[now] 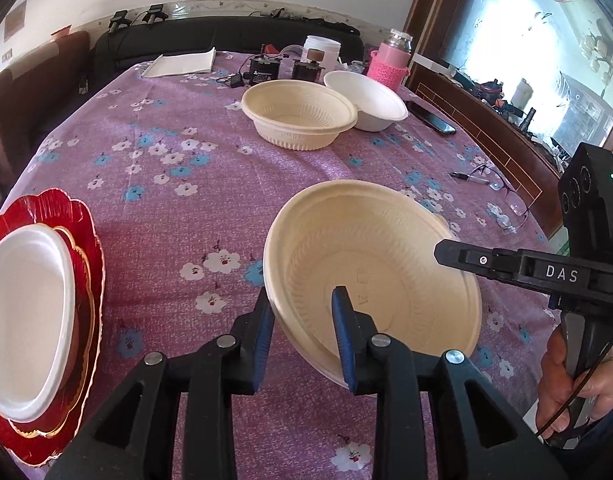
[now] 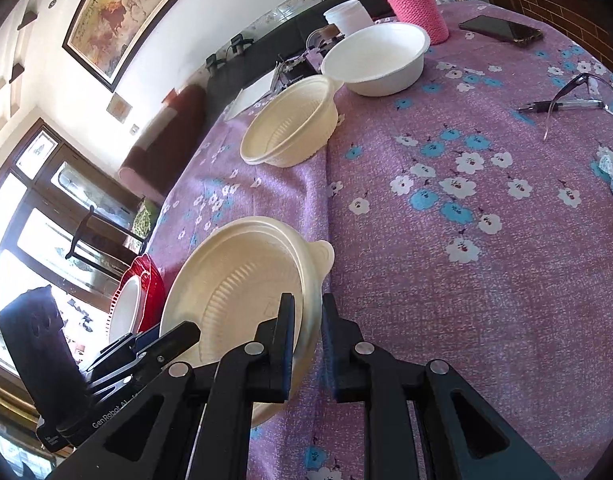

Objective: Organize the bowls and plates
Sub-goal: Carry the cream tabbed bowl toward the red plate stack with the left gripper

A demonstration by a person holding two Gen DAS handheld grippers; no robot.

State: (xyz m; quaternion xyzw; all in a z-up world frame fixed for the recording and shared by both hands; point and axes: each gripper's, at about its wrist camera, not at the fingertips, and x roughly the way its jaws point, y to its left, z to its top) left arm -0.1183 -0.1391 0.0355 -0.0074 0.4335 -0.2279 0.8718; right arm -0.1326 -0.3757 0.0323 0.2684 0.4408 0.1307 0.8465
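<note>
A cream ribbed bowl is held tilted above the purple flowered tablecloth. My left gripper is shut on its near rim. My right gripper is shut on its opposite rim; its fingers also show in the left wrist view. A second cream bowl stands at the far side of the table, touching a white bowl. A white plate lies on stacked red scalloped plates at the left edge.
At the back stand a pink bottle, a white tub, small black devices and a white pad. A phone, a pen and glasses lie at the right edge.
</note>
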